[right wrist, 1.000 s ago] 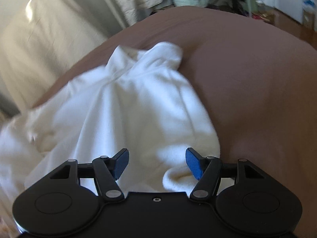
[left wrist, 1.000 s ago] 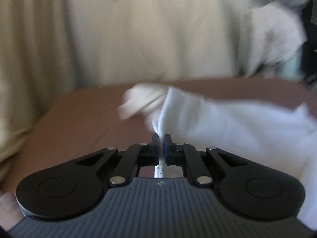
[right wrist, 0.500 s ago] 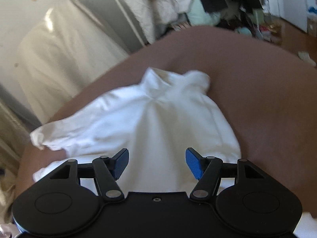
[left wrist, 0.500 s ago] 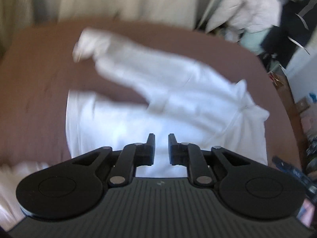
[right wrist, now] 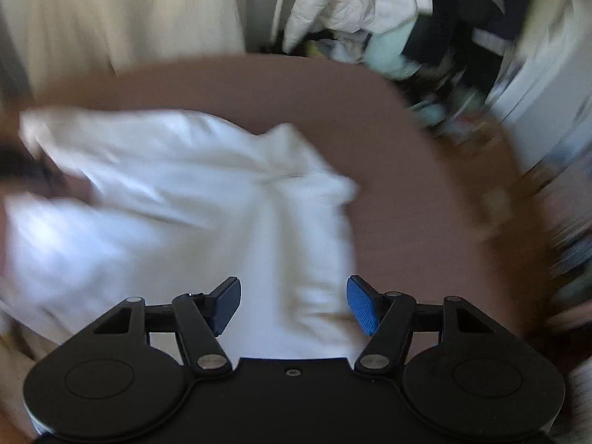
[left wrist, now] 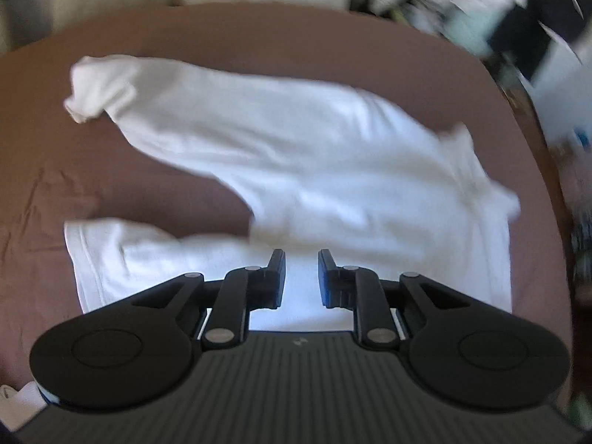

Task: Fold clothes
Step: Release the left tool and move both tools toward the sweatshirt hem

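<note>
White fleece, a long-sleeved top (left wrist: pixel 333 170), lies spread on a brown-covered bed (left wrist: pixel 155 170). In the left wrist view one sleeve (left wrist: pixel 155 100) reaches toward the bed's far left corner, its cuff bunched, while the hem (left wrist: pixel 111 255) lies toward the near left side with a strip of bare brown cover between sleeve and hem. The collar (left wrist: pixel 466 155) points toward the bed's right edge. In the right wrist view the same top (right wrist: pixel 192 214) fills the left and middle of the bed, collar (right wrist: pixel 292 148) toward the far edge; this view is blurred and fine folds cannot be made out.

The left gripper (left wrist: pixel 301 277) hangs above the body of the top, its jaws a narrow gap apart and opening, with nothing between them; the cloth seen through the gap lies below. The right gripper (right wrist: pixel 294 305) hangs over the top's near right part, its jaws wide apart and empty, blue pads (right wrist: pixel 362 310) facing inward.

The brown cover is lightly creased on the left side. Bare cover runs along the far edge and down the right side of the bed (right wrist: pixel 425 222). Behind the far edge hangs a pale curtain (right wrist: pixel 122 11). Past the far right corner, a heap of clothes (right wrist: pixel 362 3) in white, mint and dark colours crowds the room, with a white cabinet (right wrist: pixel 547 85) beside it.
</note>
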The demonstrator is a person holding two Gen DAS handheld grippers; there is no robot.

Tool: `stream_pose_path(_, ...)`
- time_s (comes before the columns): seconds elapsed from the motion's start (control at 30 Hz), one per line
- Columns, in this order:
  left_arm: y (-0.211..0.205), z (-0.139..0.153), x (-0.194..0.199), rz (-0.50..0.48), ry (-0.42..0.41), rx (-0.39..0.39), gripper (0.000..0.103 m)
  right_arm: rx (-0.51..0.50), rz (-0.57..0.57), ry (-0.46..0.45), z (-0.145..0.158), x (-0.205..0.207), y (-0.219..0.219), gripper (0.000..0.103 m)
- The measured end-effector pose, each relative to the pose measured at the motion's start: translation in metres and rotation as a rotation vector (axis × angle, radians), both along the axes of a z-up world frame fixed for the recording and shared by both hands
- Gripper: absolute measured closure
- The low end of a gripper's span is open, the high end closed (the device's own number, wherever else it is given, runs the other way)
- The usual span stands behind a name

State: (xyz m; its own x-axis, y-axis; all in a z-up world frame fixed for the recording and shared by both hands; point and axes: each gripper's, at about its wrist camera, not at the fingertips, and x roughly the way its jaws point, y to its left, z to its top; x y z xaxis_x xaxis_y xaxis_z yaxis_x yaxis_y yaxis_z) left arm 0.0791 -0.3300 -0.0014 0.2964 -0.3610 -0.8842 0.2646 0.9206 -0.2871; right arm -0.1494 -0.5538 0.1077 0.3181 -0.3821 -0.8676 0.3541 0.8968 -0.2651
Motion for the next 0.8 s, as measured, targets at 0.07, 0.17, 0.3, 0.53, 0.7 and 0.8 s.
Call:
stream_pose_path(0.07,0.004,0.002,0.02,0.04,-0.019,-0.06,0.082,-0.081,0.04,0.052,0.019,0.021,0.006,0.034)
stream_pose_path(0.17,0.007,-0.019,0.036,0.082,-0.025,-0.071,0.077,-0.041,0.067,0.013,0.027,0.057,0.003,0.034)
stream_pose_path(0.3,0.013,-0.052,0.057,0.169,-0.148,0.16,0.077,0.078,0.057,-0.072,-0.011,0.11,-0.007,0.034)
stream_pose_path(0.53,0.074,-0.056,0.155,0.221,-0.124,0.117,0.065,0.174,0.171,-0.032,-0.093,0.199,-0.002,0.034)
stream_pose_path(0.7,0.091,-0.062,0.191,0.128,-0.235,0.287,0.052,0.09,0.249,-0.019,-0.128,0.221,-0.029,0.034)
stream_pose_path(0.8,0.087,-0.07,0.202,-0.016,-0.264,0.364,0.045,0.11,0.075,-0.026,-0.152,0.227,-0.074,0.034)
